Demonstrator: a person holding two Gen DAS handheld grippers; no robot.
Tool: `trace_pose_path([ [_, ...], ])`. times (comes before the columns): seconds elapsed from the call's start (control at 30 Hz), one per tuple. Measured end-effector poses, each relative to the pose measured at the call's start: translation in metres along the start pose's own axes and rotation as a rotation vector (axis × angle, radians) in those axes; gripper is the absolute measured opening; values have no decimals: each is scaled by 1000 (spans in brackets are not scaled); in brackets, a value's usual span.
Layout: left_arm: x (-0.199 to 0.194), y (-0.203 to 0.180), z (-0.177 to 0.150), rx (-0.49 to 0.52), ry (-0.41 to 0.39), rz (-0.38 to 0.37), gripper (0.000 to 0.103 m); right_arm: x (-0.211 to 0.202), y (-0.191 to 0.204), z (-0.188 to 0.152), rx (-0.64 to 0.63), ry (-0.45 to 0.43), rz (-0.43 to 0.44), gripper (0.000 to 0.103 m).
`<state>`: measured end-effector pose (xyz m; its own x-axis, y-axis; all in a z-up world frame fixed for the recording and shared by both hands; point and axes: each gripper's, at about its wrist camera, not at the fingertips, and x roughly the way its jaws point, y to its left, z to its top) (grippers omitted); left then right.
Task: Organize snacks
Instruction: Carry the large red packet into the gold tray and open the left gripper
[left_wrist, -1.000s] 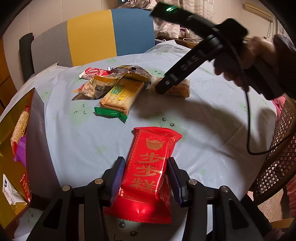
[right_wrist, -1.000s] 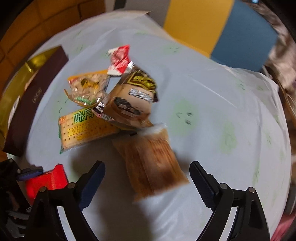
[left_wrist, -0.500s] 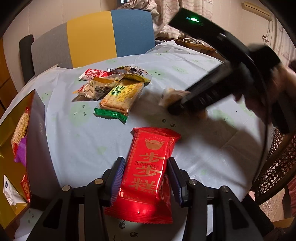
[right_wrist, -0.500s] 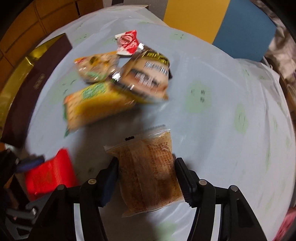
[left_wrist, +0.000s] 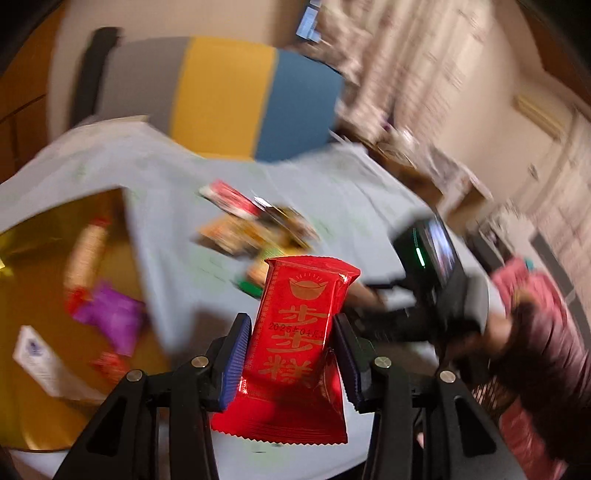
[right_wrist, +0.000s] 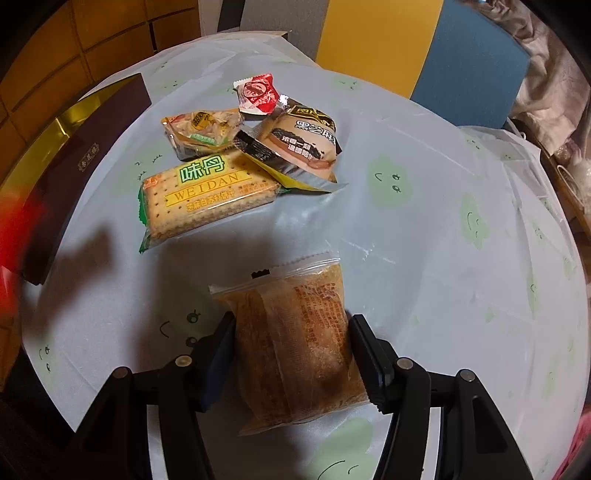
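My left gripper (left_wrist: 291, 325) is shut on a red snack packet (left_wrist: 306, 288) with gold characters, its jaws tightening on it. The packet hangs clear of the table, near the open gold box (left_wrist: 44, 258) on the left. That view is blurred by motion. My right gripper (right_wrist: 291, 325) points steeply down, shut on a clear-wrapped brown cake packet (right_wrist: 291, 295) that rests on the pale blue tablecloth (right_wrist: 443, 221). Behind it lie a green-and-yellow cracker pack (right_wrist: 207, 195), a brown sesame pack (right_wrist: 299, 144), a small yellow pack (right_wrist: 203, 129) and a small red-and-white pack (right_wrist: 258, 94).
The gold box holds a purple packet (left_wrist: 110, 317) and several other snacks; its dark brown wall (right_wrist: 85, 155) borders the table's left side. A grey, yellow and blue chair (left_wrist: 221, 92) stands behind the table. A person's sleeve (left_wrist: 535, 332) is at the right.
The left gripper has lifted the red packet off the table and swung left toward the gold box. The right gripper has closed on the brown cake packet and holds still.
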<state>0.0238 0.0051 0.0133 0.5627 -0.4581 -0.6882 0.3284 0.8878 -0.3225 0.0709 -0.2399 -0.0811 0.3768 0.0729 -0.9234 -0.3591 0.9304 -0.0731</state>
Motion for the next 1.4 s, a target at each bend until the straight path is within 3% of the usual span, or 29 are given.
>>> trace_pose_path([
  [0.1, -17, 44, 19, -157, -12, 45, 46, -3, 2, -1, -5, 0, -1, 61],
  [0.17, -17, 82, 29, -267, 2, 134, 46, 0, 1, 3, -5, 1, 1, 61],
  [0.27, -10, 126, 33, -364, 30, 246, 46, 0, 0, 5, -7, 1, 0, 61],
  [0.33, -2, 157, 36, -422, 49, 281, 46, -1, 0, 6, -13, 1, -4, 61],
  [0.5, 19, 207, 47, -526, 83, 346, 46, -1, 1, 5, -14, 0, -2, 61],
  [0.7, 50, 235, 69, -511, 104, 467, 46, -1, 1, 5, -13, -2, -4, 61],
  [0.87, 56, 242, 81, -485, 80, 439, 49, 0, 0, 5, -13, -4, -4, 62],
  [1.1, 14, 214, 58, -497, -4, 489, 49, 0, 1, 4, -17, -9, -11, 62],
  [1.23, -5, 174, 44, -392, -53, 521, 49, 0, 2, 4, -15, -10, -17, 62],
  [1.4, -18, 137, 22, -293, -52, 507, 49, -1, 4, 3, -14, -16, -32, 62],
])
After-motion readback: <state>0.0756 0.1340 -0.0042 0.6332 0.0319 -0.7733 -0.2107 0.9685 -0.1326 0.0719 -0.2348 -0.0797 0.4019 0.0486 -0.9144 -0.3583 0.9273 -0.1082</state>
